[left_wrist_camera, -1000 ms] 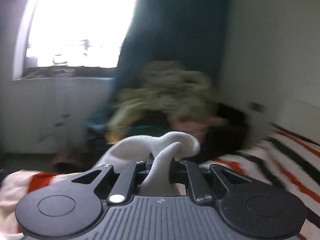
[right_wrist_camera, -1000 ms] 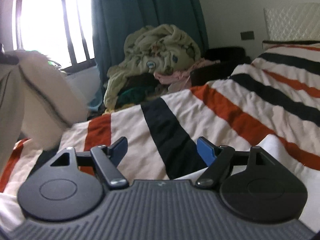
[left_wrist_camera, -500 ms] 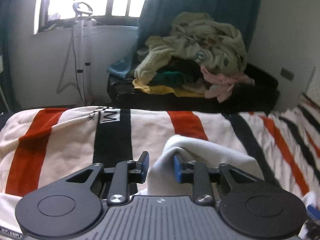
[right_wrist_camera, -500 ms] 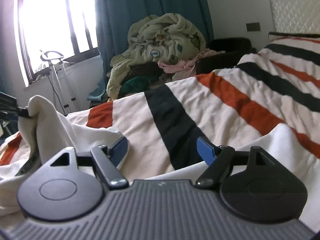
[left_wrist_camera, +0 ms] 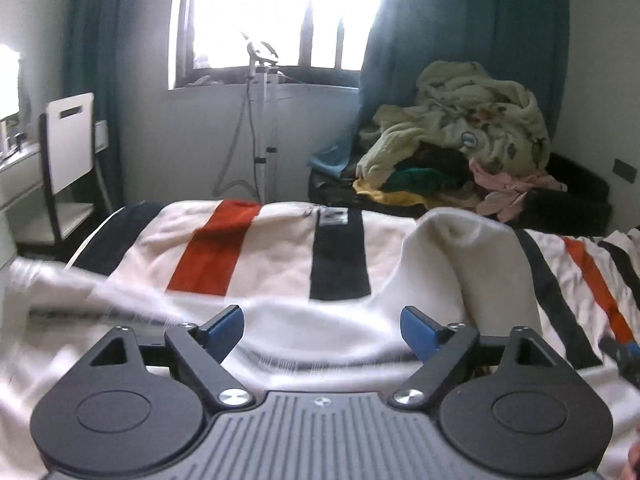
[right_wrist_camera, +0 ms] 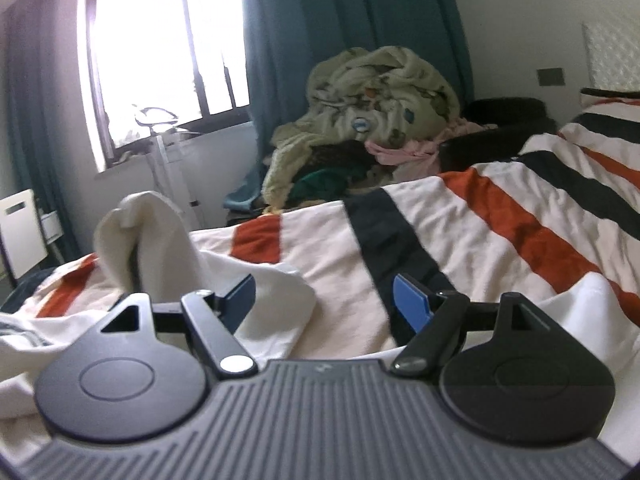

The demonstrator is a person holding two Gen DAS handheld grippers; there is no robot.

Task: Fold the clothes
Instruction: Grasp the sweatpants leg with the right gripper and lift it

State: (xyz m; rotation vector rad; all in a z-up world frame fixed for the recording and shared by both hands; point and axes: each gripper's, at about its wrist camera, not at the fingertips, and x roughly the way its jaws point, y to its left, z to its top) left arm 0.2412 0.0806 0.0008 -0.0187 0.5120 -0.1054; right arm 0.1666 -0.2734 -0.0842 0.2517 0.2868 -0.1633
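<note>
Left wrist view: white garment [left_wrist_camera: 328, 332] lies spread on the striped bedspread [left_wrist_camera: 280, 248], filling the frame from 9 o'clock through 6 to 3, w/ a raised fold peaking toward 2 o'clock; part of it is motion-blurred at 9. Left gripper [left_wrist_camera: 322, 322] sits just above the cloth, released, blue pads wide apart w/ nothing between them. In the right wrist view the same garment [right_wrist_camera: 160, 248] bunches at 9 o'clock w/ a peak standing up, and more white cloth shows at 4 o'clock by the frame edge. Right gripper [right_wrist_camera: 324, 300] is also released, fingers spread, hovering over a black stripe of the bedspread [right_wrist_camera: 500, 232]; the left blue pad is just beside the garment edge, can't tell if touching. Beyond the bed, at 1 o'clock in the left view, a pile of clothes [left_wrist_camera: 452, 140] w/ a pale green blanket on top; same pile [right_wrist_camera: 368, 120] at 12 in the right view. Teal curtain [left_wrist_camera: 460, 40] behind it, bright window [left_wrist_camera: 280, 12] at 12, white chair [left_wrist_camera: 68, 152] at 9.
</note>
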